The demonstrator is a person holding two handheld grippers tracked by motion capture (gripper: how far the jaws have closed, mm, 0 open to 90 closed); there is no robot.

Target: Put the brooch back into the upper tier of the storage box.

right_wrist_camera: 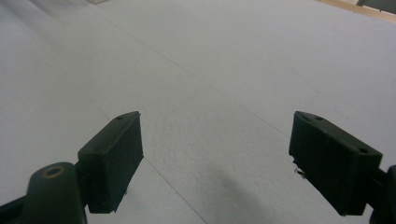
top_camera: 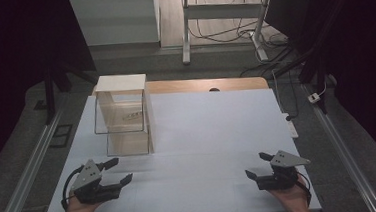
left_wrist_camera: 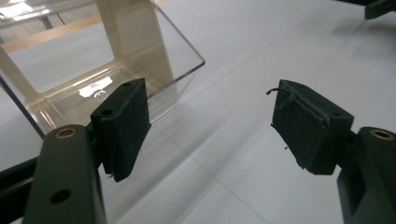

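1. Starting point: both hands sit at the near edge of the table [top_camera: 202,120]. The left gripper [top_camera: 114,172] has its jaws spread wide with nothing between them, and the right gripper [top_camera: 258,165] is spread wide and empty too.

2. The thing to go for looks like the clear box [top_camera: 122,121], a see-through case with a pale cream lid and cream inner panels. It's ahead of the left jaws and a bit toward the left-hand one in the left gripper view [left_wrist_camera: 107,70], near but not touching. From the right jaws it's well apart, way off across the sheet.

3. My guess is the step in hand is the approach, so lead with the left gripper since it's the close one. Keep the jaws spread till a wall or edge sits properly between the 2 pads [left_wrist_camera: 125,122].

4. Clear plastic is slick and the walls look thin, so I'd pinch on a cream panel or a corner edge rather than mid-wall. Easier to see where you are too.

5. Close gently. A tall, light case like this will likely tip or skate on the white sheet if 1 pad lands first.

6. Bring the right gripper over to steady the far side before lifting anything. Right now there's just bare sheet ahead of its jaws [right_wrist_camera: 215,140].
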